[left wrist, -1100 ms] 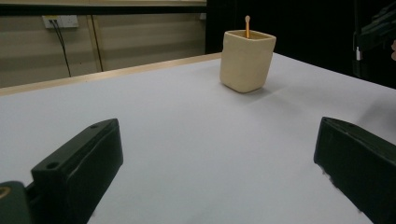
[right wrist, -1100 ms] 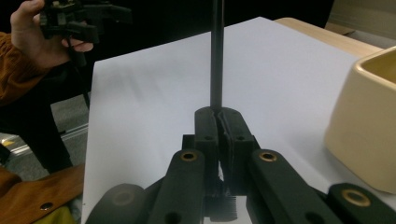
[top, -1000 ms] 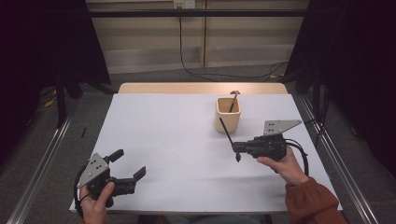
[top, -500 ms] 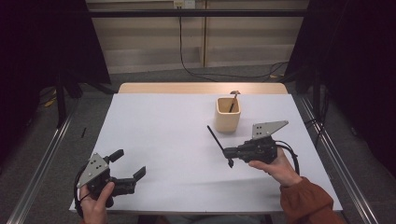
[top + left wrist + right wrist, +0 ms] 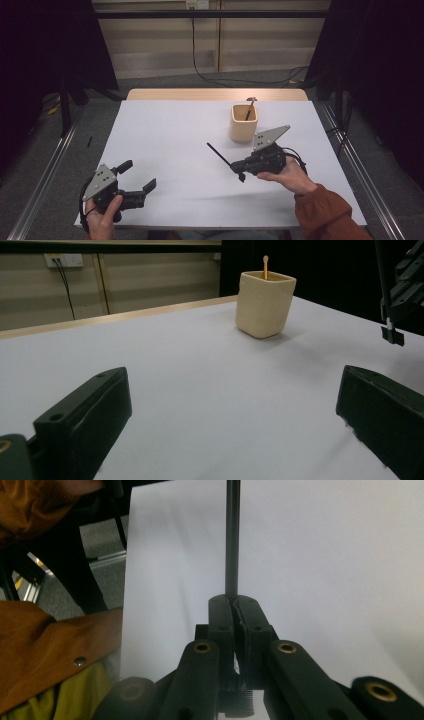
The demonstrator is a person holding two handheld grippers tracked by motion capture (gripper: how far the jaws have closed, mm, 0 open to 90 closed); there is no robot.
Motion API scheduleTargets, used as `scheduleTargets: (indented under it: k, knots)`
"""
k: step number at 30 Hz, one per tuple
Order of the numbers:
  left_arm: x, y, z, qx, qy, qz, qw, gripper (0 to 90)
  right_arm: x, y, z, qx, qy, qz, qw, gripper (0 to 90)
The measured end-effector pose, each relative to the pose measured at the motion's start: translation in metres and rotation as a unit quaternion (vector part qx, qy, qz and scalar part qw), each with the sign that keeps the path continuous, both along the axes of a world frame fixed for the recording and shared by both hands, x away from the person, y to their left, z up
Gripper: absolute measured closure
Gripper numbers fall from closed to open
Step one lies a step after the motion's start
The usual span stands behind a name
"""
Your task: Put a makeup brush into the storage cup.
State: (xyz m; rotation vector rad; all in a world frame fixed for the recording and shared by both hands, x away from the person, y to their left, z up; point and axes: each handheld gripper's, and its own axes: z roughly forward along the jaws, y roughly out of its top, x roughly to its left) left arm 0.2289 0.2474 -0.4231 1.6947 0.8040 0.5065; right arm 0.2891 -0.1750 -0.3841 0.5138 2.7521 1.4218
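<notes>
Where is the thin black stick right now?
In the high view, the black stick is clamped in the right gripper, above the white table, just left of the beige cup.

The counter (image 5: 165, 150) is covered by a smooth, matt white sheet that looks like paper; along the upper edge of the high view a strip of pale wood shows. The cup (image 5: 243, 122), right of centre, looks like matt, cream-coloured ceramic or wood with a faintly rough wall. The stick (image 5: 220, 154) is thin, black and slightly glossy. Both tools, left (image 5: 134, 181) and right (image 5: 239, 170), are matt black plastic with brass-coloured rivets. The sleeve (image 5: 325, 212) at lower right is rust-orange cloth.
</notes>
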Motion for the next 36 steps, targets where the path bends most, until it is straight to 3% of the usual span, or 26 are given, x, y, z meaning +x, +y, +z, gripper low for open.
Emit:
scheduleTargets:
  k: [4,9,15,19,22,26,32,36]
  knots:
    - [0.0,0.0,0.0,0.0,0.0,-0.001,1.0,1.2,0.001,0.006,0.004,-0.035,-0.003,0.012,0.9993,86.2]
    - [0.0,0.0,0.0,0.0,0.0,-0.002,1.0,1.2,0.003,0.014,0.005,-0.088,0.002,0.026,0.9958,86.2]
    - [0.0,0.0,0.0,0.001,0.0,-0.002,1.0,1.2,0.005,0.022,0.005,-0.143,0.008,0.043,0.9887,86.2]
    - [0.0,-0.001,0.0,0.0,0.002,-0.004,1.0,1.2,0.007,0.027,0.006,-0.178,0.012,0.033,0.9834,86.2]
    - [0.0,-0.001,0.0,0.002,0.001,-0.005,1.0,1.2,0.009,0.029,0.004,-0.202,0.018,0.034,0.9786,86.2]
    - [0.0,-0.001,0.0,0.002,0.001,-0.005,1.0,1.2,0.009,0.032,0.001,-0.236,0.028,0.051,0.9699,86.1]
    - [0.0,0.0,0.0,0.001,0.002,-0.004,1.0,1.2,0.011,0.03,-0.003,-0.268,0.035,0.054,0.9613,86.2]
    - [0.0,0.0,0.0,0.002,0.001,-0.006,1.0,1.2,0.008,0.031,-0.006,-0.304,0.036,0.079,0.9486,86.1]
